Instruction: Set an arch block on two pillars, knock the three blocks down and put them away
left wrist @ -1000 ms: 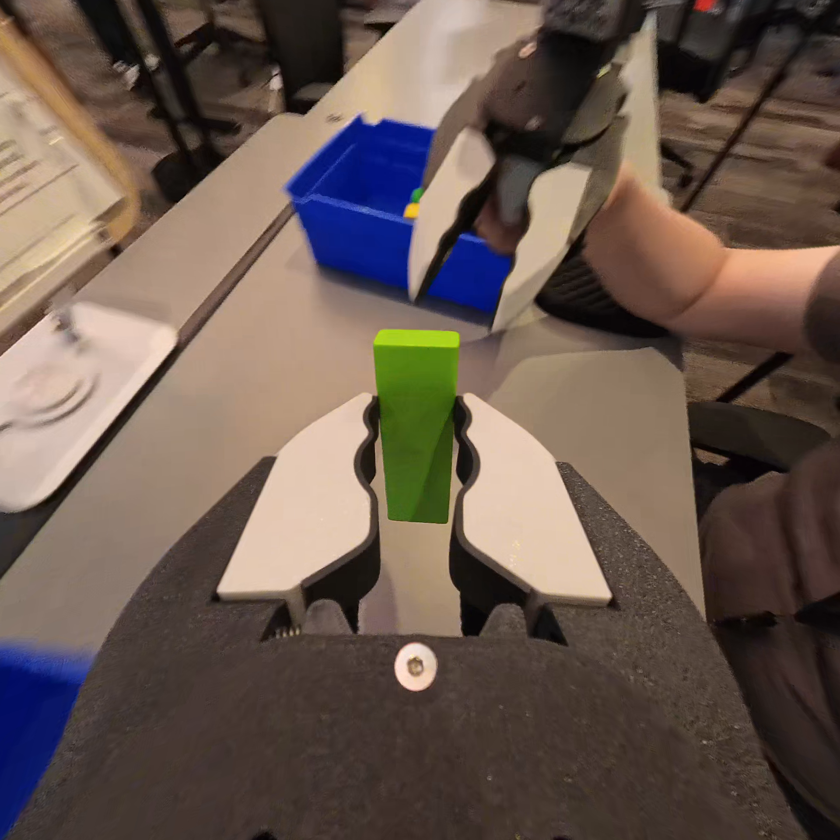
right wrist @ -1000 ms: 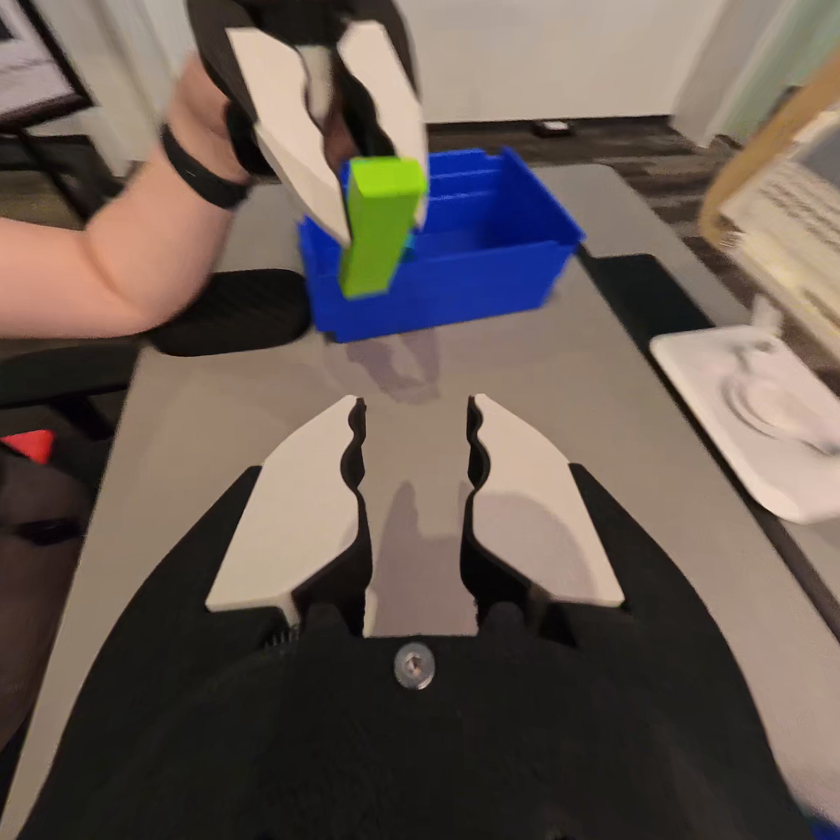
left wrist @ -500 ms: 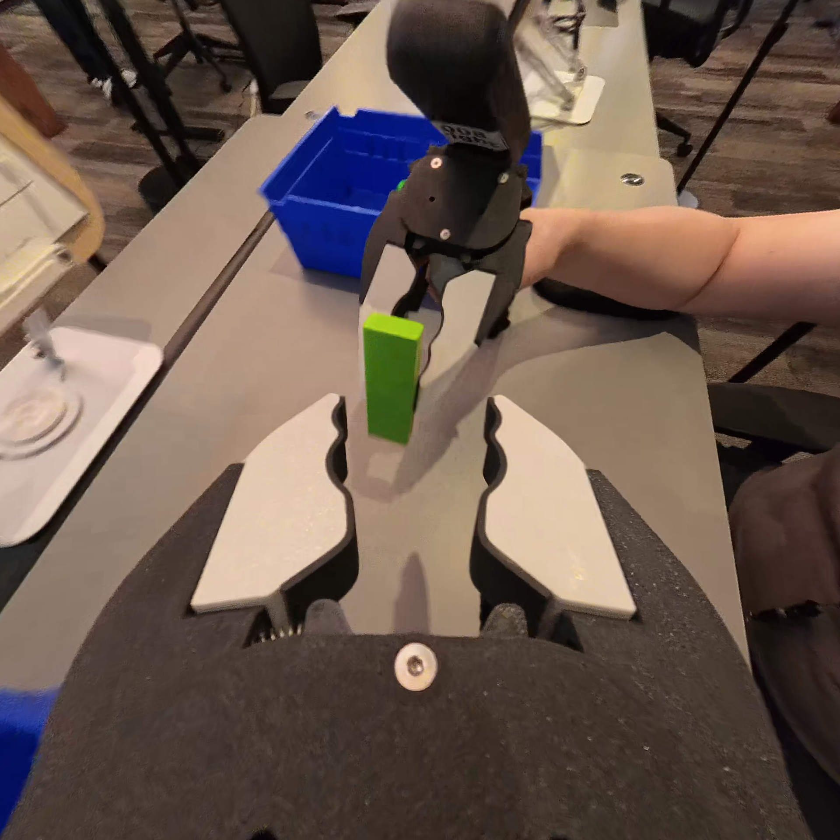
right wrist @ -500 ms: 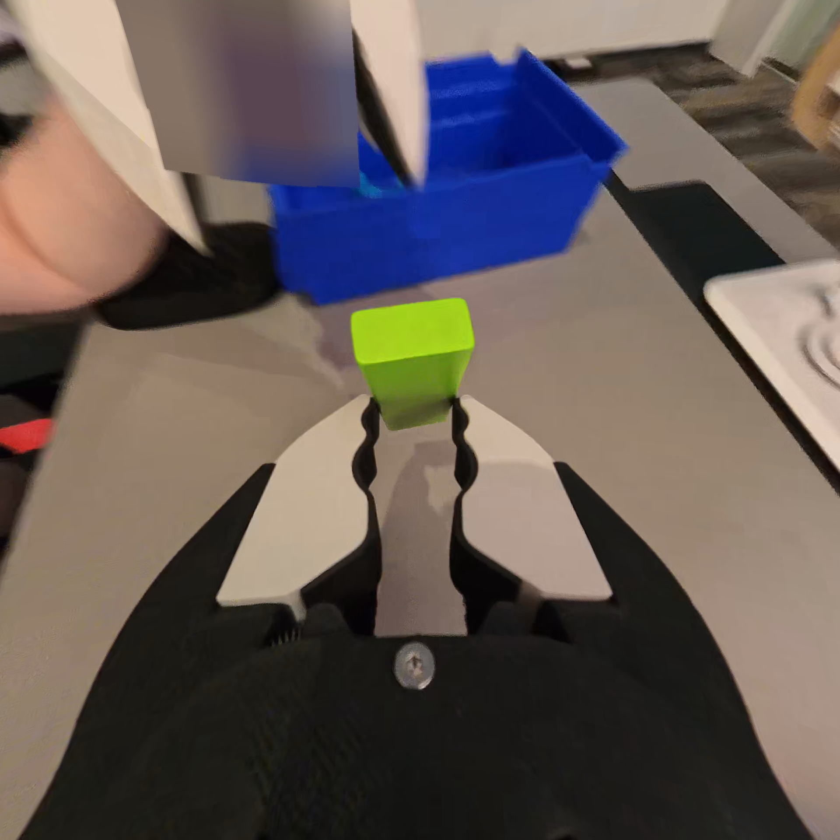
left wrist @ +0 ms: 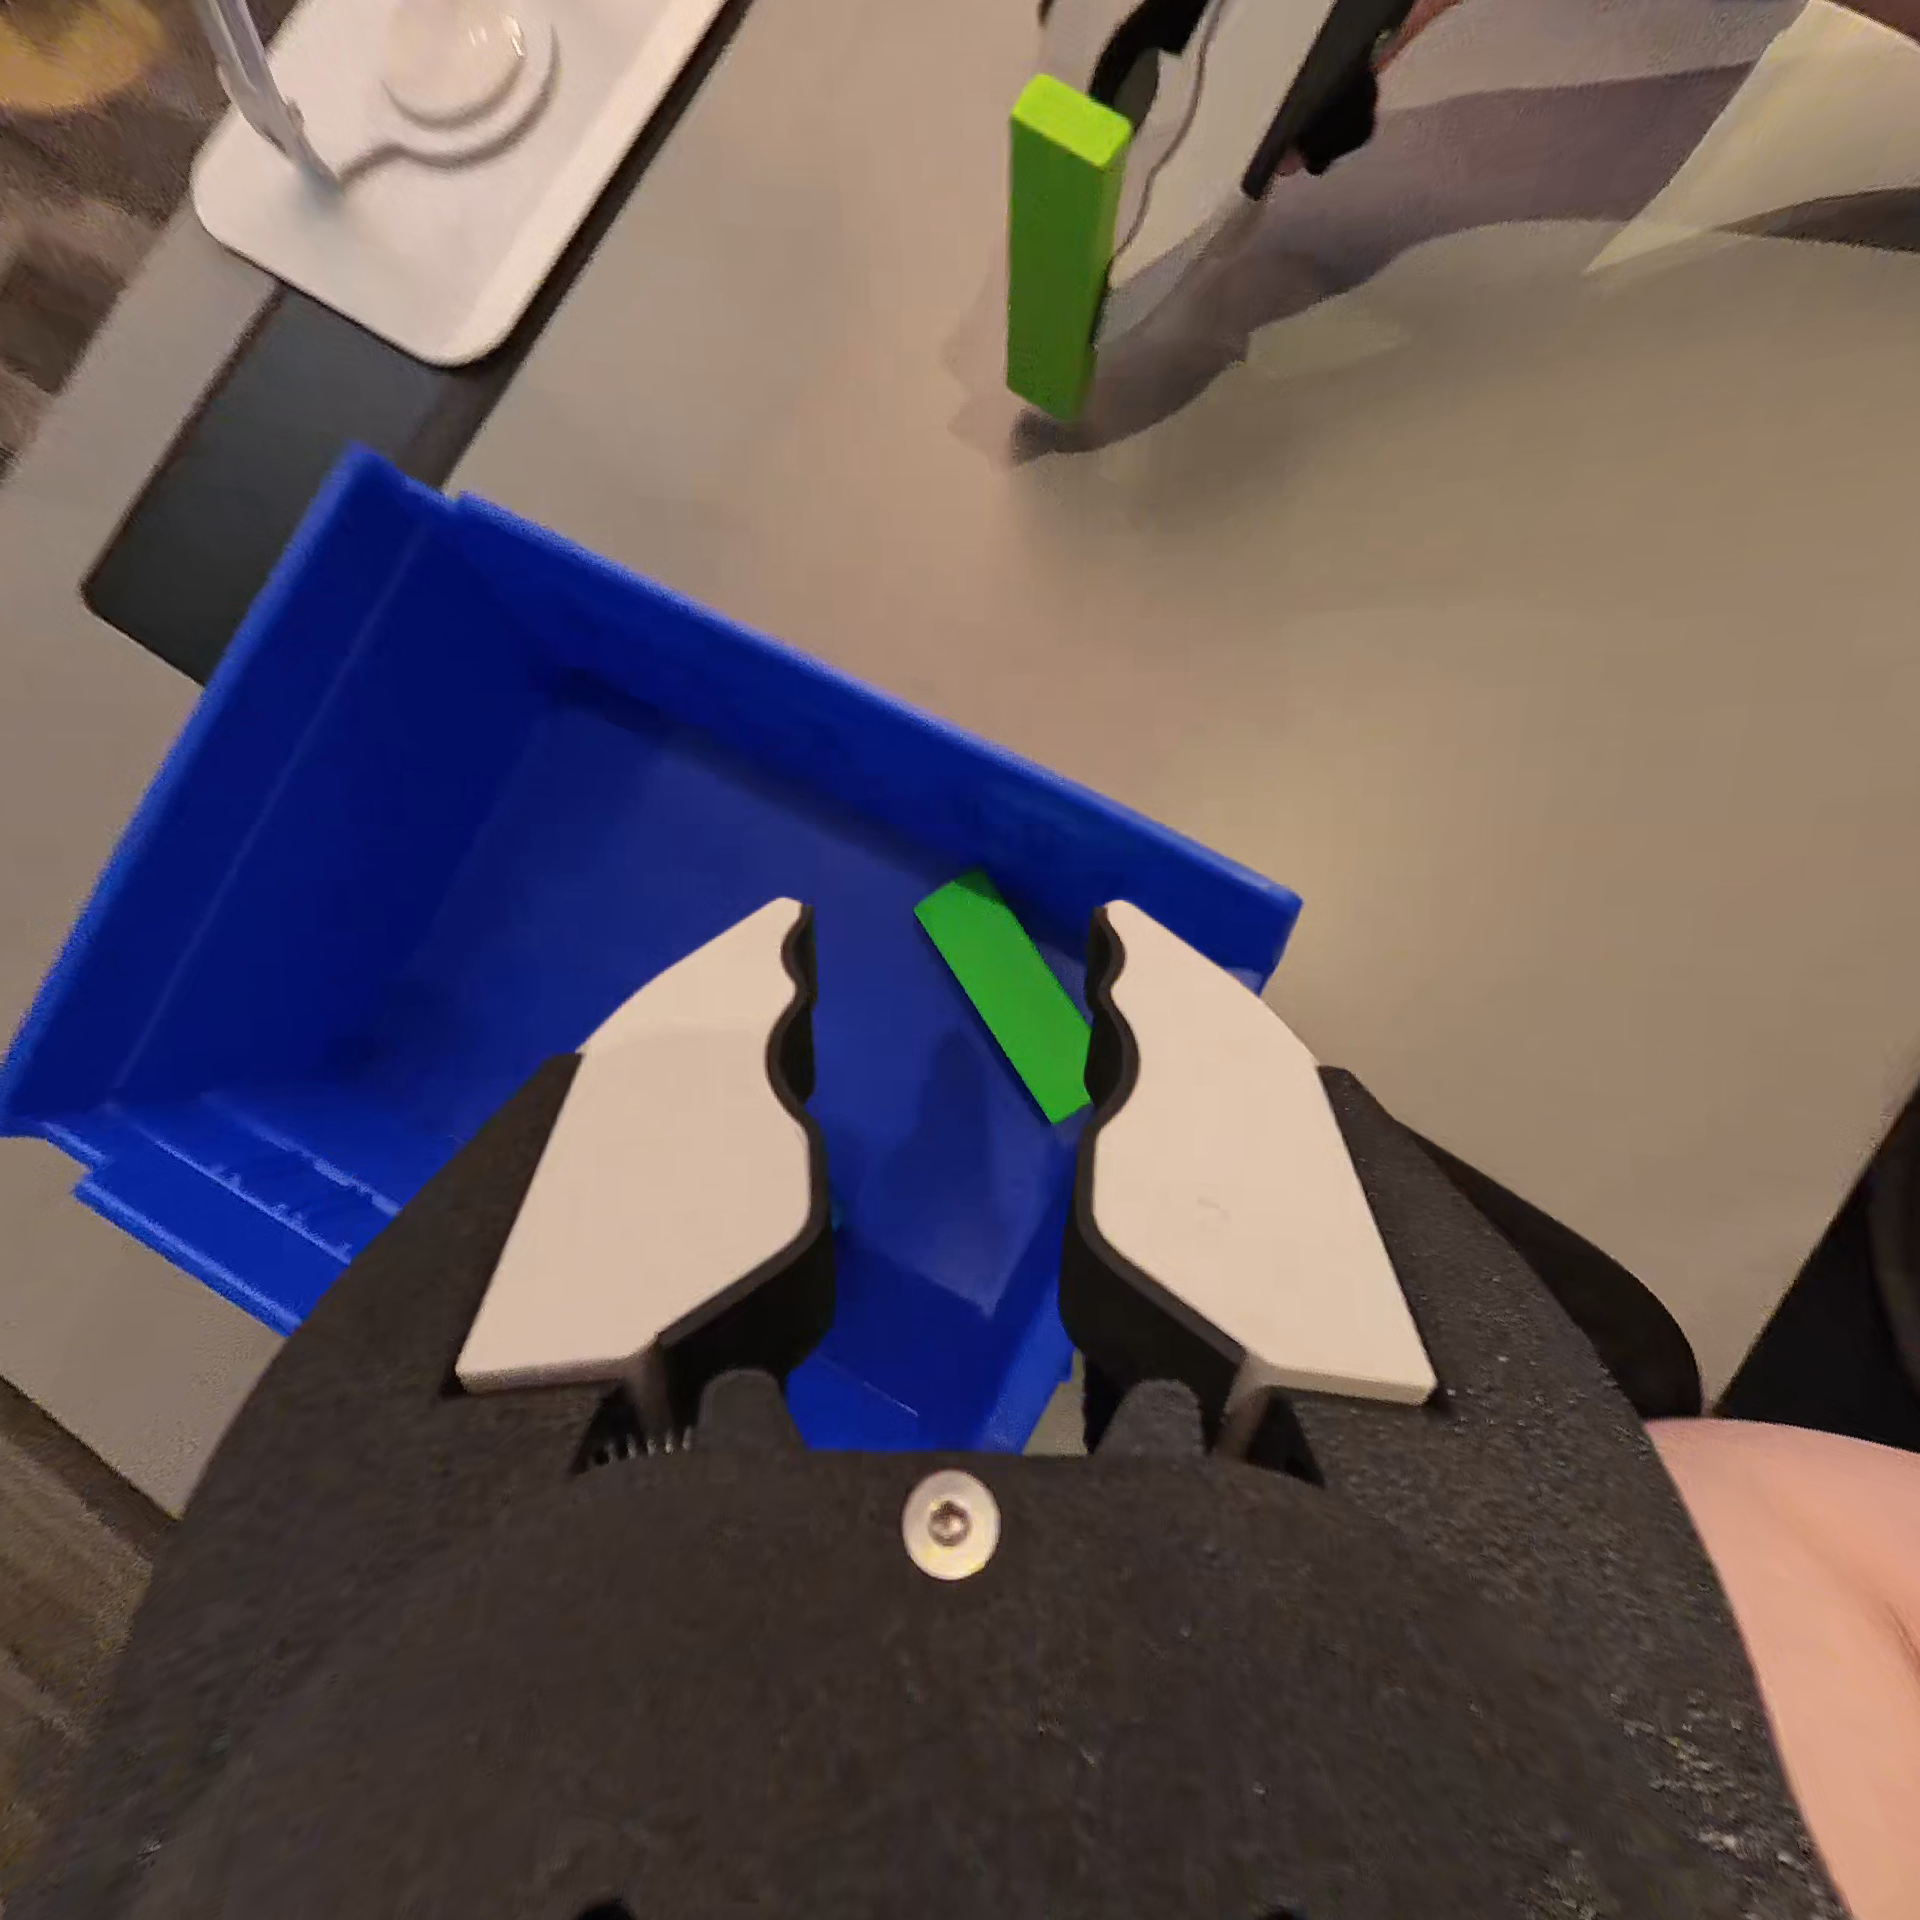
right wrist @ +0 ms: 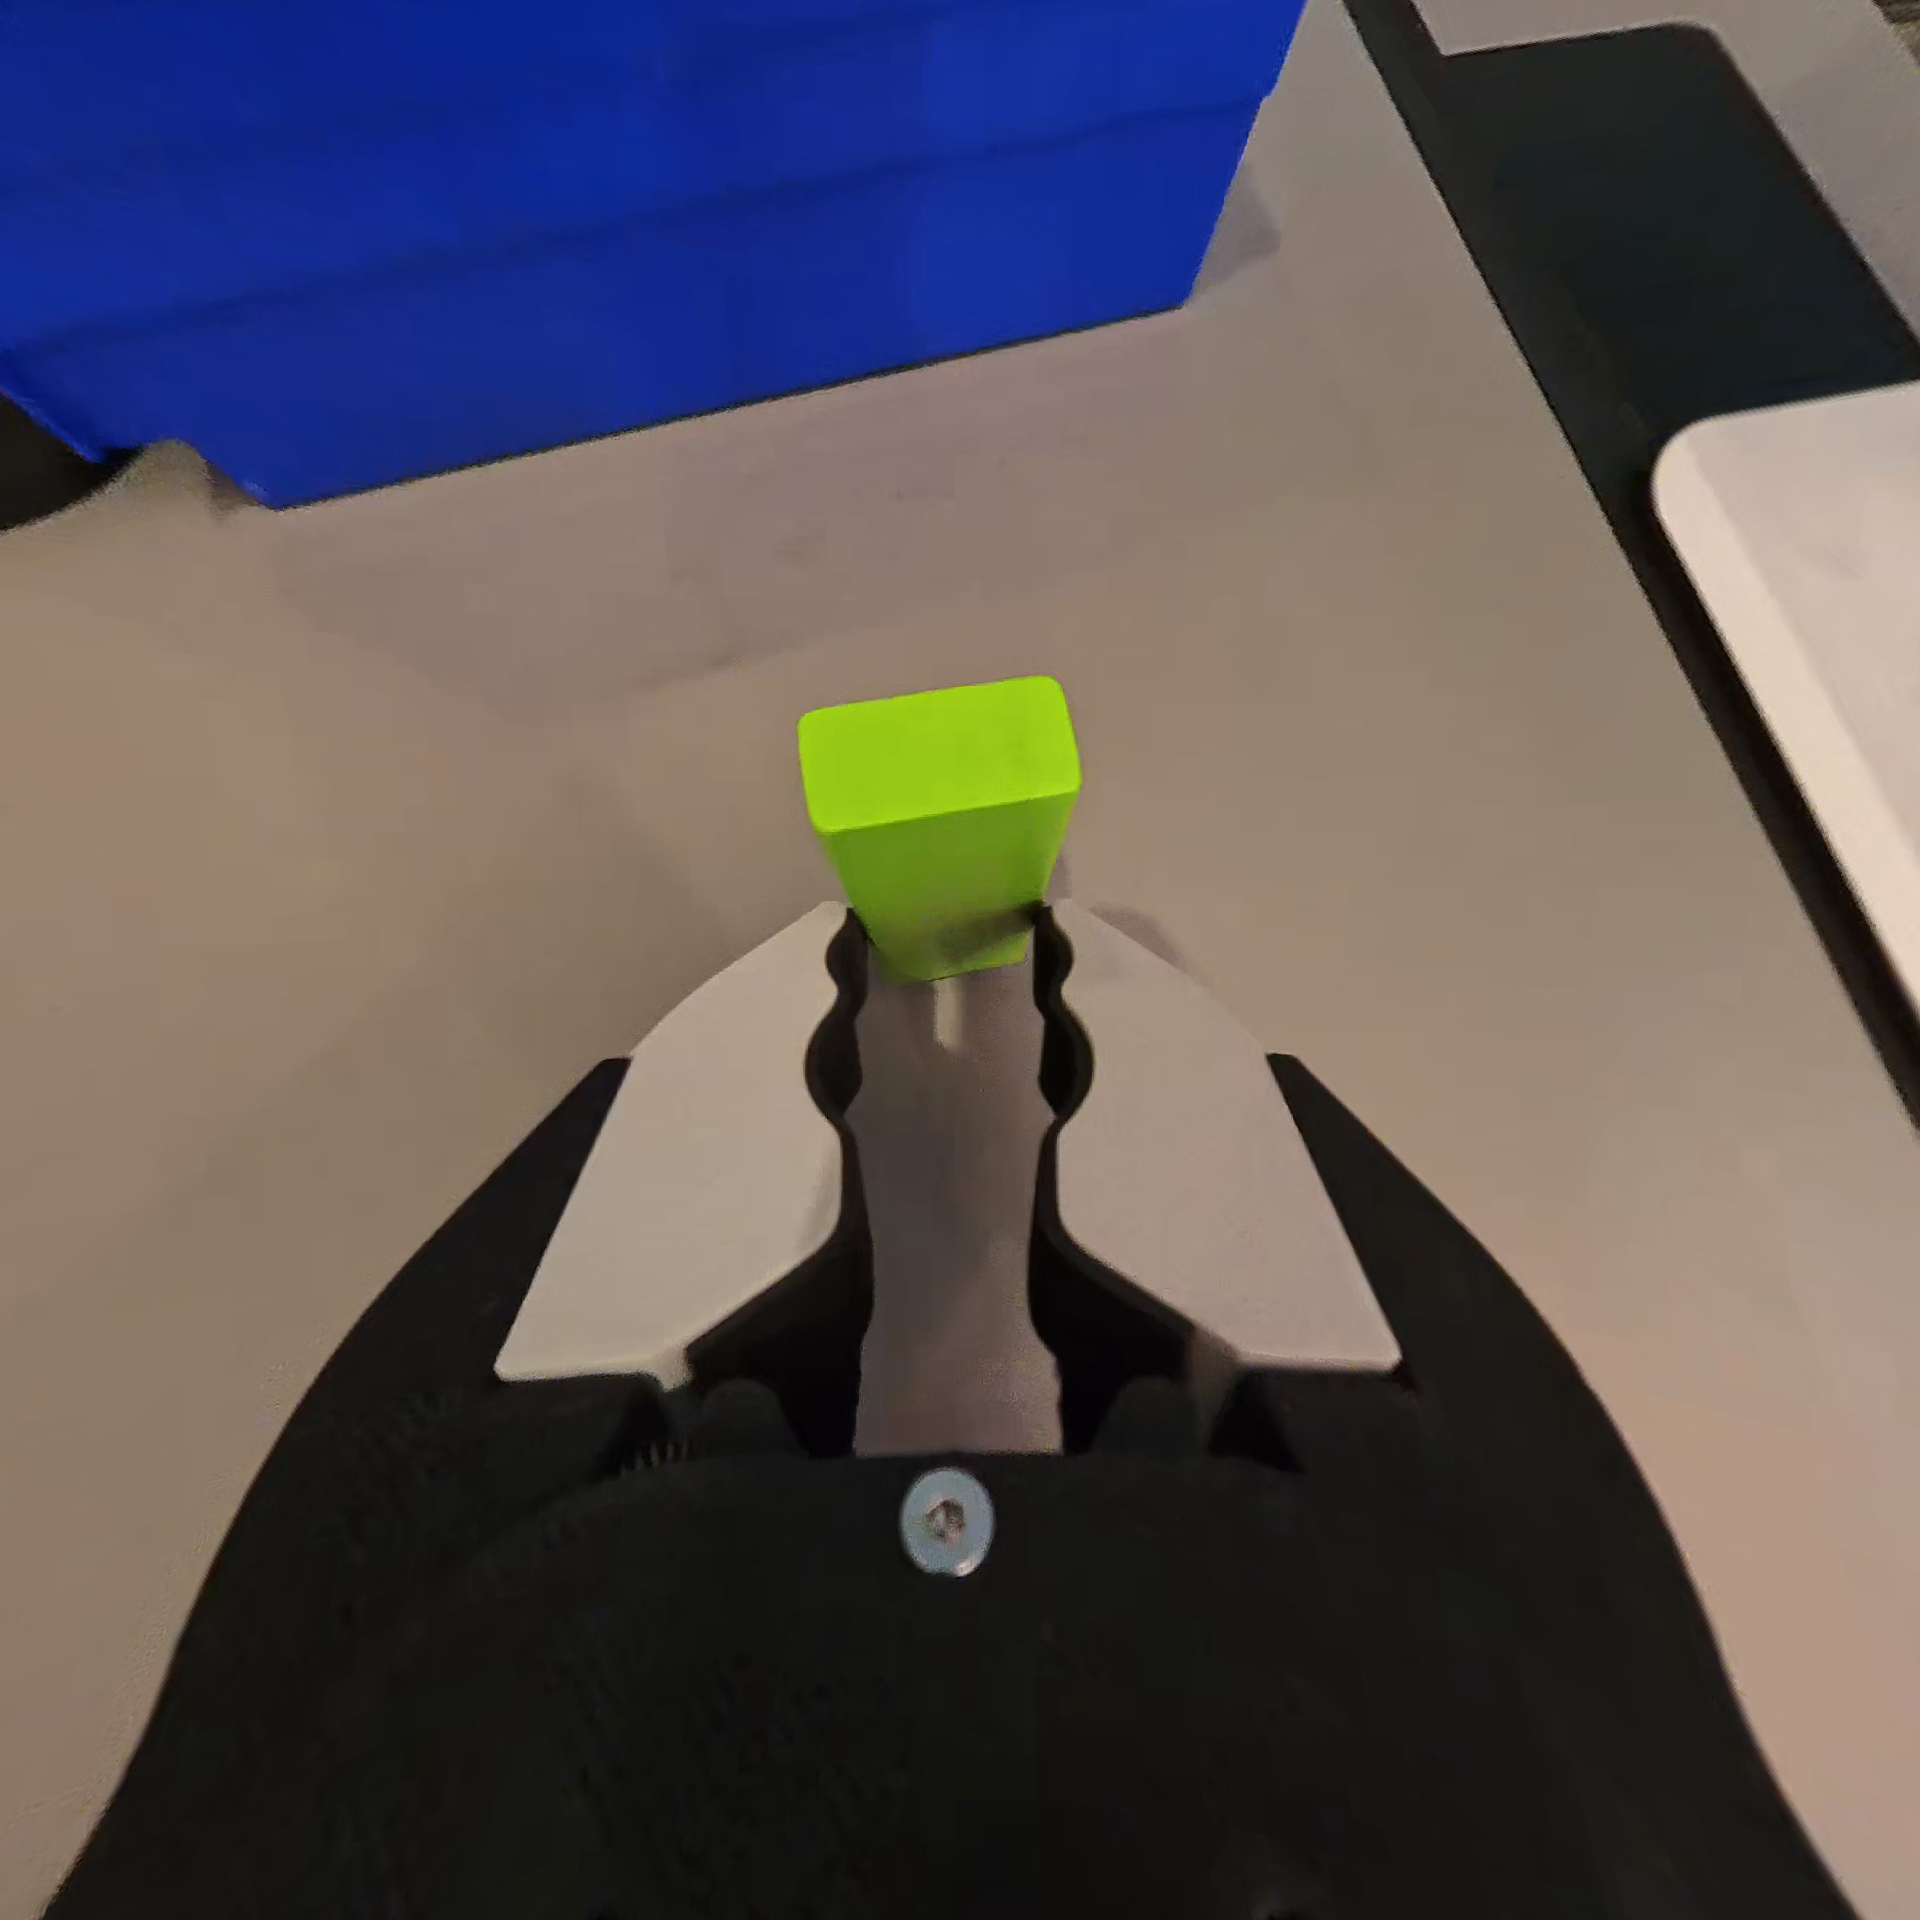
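2 green blocks show for us now: a lime-green pillar block (right wrist: 940, 821) standing upright on the grey tabletop (right wrist: 416, 831), and a darker green block (left wrist: 1003, 1008) lying flat inside the blue bin (left wrist: 343, 790) against its far wall. Our right tool (right wrist: 943, 925) has its jaws closed onto the lower part of the lime pillar, the 2 tips touching its narrow sides near the base, and it looks down on the block's top from above and behind. Our left tool (left wrist: 945, 935) hovers over the bin with its jaws well apart and nothing between them; the darker block lies below and just beside its right fingertip (left wrist: 1117, 935). From the left wrist view the lime pillar (left wrist: 1060, 239) appears farther off on the tabletop, with the right tool only a blur behind it. We judge these blocks rigid, light and smooth-painted, so a firm pinch across the 2 narrow faces should hold, though a tall thin pillar tips easily when gripped low and released unevenly. We would take the second block across its short width, mid-length. A white stand (left wrist: 416, 177) sits beyond the bin. We see no arch block; it may be hidden.
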Demonstrator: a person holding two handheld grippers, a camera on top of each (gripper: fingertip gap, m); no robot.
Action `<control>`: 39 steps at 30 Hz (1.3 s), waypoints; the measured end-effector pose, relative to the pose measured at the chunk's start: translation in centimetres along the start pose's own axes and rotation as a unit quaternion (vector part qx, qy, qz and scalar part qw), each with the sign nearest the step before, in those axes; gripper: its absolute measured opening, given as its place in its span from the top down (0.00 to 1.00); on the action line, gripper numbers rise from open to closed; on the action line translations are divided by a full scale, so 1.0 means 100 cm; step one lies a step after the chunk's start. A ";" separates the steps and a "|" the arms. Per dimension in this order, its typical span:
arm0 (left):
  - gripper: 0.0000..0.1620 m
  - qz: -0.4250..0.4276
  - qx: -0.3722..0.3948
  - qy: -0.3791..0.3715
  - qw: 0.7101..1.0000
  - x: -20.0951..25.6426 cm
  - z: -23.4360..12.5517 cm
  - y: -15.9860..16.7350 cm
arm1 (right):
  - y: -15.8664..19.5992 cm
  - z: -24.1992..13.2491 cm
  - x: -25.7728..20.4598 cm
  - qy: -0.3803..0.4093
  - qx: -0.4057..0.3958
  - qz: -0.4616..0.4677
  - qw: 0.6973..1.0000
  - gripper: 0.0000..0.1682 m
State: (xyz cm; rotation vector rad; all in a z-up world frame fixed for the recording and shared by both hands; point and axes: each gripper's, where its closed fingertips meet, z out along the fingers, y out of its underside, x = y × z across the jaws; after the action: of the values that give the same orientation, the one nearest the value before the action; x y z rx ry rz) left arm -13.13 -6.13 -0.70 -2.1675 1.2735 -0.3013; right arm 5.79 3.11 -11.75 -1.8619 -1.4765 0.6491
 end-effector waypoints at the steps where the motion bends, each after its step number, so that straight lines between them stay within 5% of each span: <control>1: 0.69 -0.007 -0.010 0.001 1.000 -0.001 0.001 0.004 | -0.004 0.007 0.002 0.000 -0.007 -0.007 1.000 0.81; 19: 0.46 -0.088 -0.308 0.012 0.947 -0.004 0.067 0.084 | -0.017 0.021 0.008 0.008 -0.015 -0.001 1.000 0.75; 39: 0.50 -0.176 -0.385 0.032 0.905 0.001 0.103 0.109 | -0.021 -0.054 -0.009 0.031 0.042 -0.021 0.998 0.72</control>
State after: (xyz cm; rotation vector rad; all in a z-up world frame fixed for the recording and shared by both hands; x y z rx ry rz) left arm -15.97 -6.21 -15.43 -3.0958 1.1378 0.0096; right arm 8.17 1.46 -6.60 -1.7674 -1.4229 0.6179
